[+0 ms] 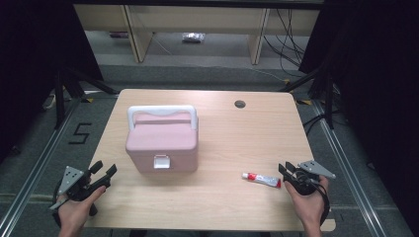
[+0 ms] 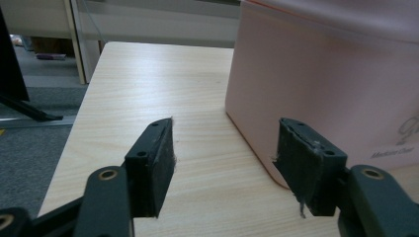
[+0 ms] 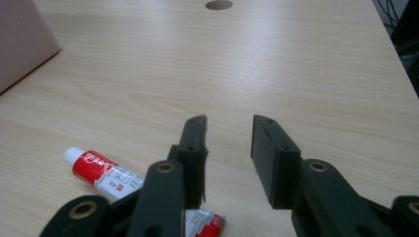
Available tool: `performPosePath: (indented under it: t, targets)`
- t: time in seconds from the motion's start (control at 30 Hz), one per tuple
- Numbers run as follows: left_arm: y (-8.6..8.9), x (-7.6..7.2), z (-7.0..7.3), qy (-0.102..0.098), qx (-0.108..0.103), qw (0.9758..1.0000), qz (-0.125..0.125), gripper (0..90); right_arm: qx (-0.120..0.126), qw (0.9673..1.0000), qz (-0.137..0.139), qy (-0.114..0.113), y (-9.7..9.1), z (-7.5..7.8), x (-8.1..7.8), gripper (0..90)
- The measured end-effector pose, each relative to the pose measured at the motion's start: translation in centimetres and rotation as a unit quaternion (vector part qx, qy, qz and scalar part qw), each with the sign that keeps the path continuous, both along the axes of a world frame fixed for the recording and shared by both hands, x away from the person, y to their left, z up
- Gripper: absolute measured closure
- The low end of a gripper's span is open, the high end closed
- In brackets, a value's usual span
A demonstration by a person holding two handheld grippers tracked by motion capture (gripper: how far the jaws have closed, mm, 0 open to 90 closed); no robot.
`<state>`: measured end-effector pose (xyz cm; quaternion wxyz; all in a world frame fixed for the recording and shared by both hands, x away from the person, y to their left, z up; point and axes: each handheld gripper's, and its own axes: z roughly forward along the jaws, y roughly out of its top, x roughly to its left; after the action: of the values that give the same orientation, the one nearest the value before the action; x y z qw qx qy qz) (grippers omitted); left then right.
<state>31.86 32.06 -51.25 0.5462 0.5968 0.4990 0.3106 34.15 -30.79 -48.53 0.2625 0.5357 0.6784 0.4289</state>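
The right gripper (image 3: 227, 148) has its jaws spread with nothing between them, just beside a small tube (image 3: 106, 175) — white cap, red-and-white label — lying flat on the worktop (image 1: 232, 143). The left gripper (image 2: 225, 158), jaws likewise apart and empty, sits near a closed pink box (image 1: 162, 140) with a white handle — well apart from the tube.

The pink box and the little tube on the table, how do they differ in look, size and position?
The pink box is far bigger than the tube. The box is plain pink with a white handle and white front latch, its lid shut; the tube is red and white with a white cap. The box stands upright nearer the left gripper; the tube lies flat by the right gripper. Both rest on the wooden table, and neither is held.
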Motion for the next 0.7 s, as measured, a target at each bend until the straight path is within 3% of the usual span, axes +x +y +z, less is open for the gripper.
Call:
performPosePath:
  t: [0.03,0.07,0.17,0.2,0.23,0.27,0.33,0.37,0.4,0.43,0.47,0.5,0.53,0.6,0.63,0.67,0.7]
  targets:
    - [0.0,-0.1,0.1,0.004,0.001,1.0000,0.003,42.4,-0.016,0.9998,0.007,-0.008,-0.2,0.0,0.2,68.0]
    - [-0.1,0.0,0.2,0.003,0.002,1.0000,0.004,43.9,-0.007,1.0000,0.005,0.000,0.0,0.3,0.0,68.4]
    - [-0.1,0.3,0.4,-0.006,0.002,0.9999,0.011,47.5,-0.026,0.9995,0.016,-0.013,0.0,0.7,0.5,69.3]
    - [-0.1,0.5,0.4,-0.007,0.004,0.9999,0.013,49.0,-0.008,0.9999,0.006,0.001,0.3,0.9,0.3,69.7]
    - [-0.1,0.7,0.4,-0.013,0.003,0.9999,0.005,51.2,0.000,0.9999,0.009,-0.006,0.4,0.9,0.5,70.1]
    - [-0.1,0.8,0.4,-0.015,0.001,0.9999,0.000,54.5,-0.017,0.9996,0.018,-0.015,0.2,1.1,0.7,70.6]
    - [-0.3,0.6,0.6,-0.009,0.012,0.9999,-0.005,61.1,-0.004,0.9998,0.015,-0.008,0.5,1.2,0.9,72.2]
    - [-0.4,0.8,0.6,-0.017,0.009,0.9997,-0.014,64.1,-0.014,0.9992,0.029,-0.024,0.4,1.1,1.2,72.5]
    - [-0.5,0.8,0.7,-0.016,0.010,0.9997,-0.016,67.4,-0.007,0.9997,0.022,-0.007,0.8,1.3,1.0,72.6]
    - [-0.7,0.8,0.8,-0.018,0.013,0.9994,-0.025,70.0,-0.016,0.9993,0.031,-0.015,0.7,1.3,1.2,72.8]
    - [-0.8,0.8,0.9,-0.018,0.014,0.9992,-0.032,72.1,-0.008,0.9996,0.025,-0.012,1.1,1.3,1.2,73.0]
    - [-0.8,0.8,0.9,-0.018,0.014,0.9992,-0.032,73.9,-0.024,0.9988,0.035,-0.023,0.9,1.4,1.3,73.1]
    - [-1.0,0.8,1.1,-0.012,0.024,0.9987,-0.043,77.0,-0.011,0.9996,0.026,-0.007,1.4,1.5,1.1,73.1]
    - [-1.1,1.0,1.0,-0.011,0.026,0.9980,-0.057,82.3,-0.034,0.9984,0.042,-0.020,1.3,1.4,1.3,73.2]
    - [-1.2,0.9,1.1,-0.001,0.028,0.9981,-0.056,85.1,-0.007,0.9994,0.032,-0.010,1.9,1.5,0.9,73.2]
    - [-1.2,1.1,1.1,-0.003,0.026,0.9979,-0.059,87.6,-0.026,0.9983,0.050,-0.014,1.7,1.6,1.0,73.5]
    - [-1.3,1.2,1.1,0.001,0.023,0.9979,-0.060,89.4,-0.035,0.9978,0.050,-0.027,1.8,1.5,1.1,74.0]
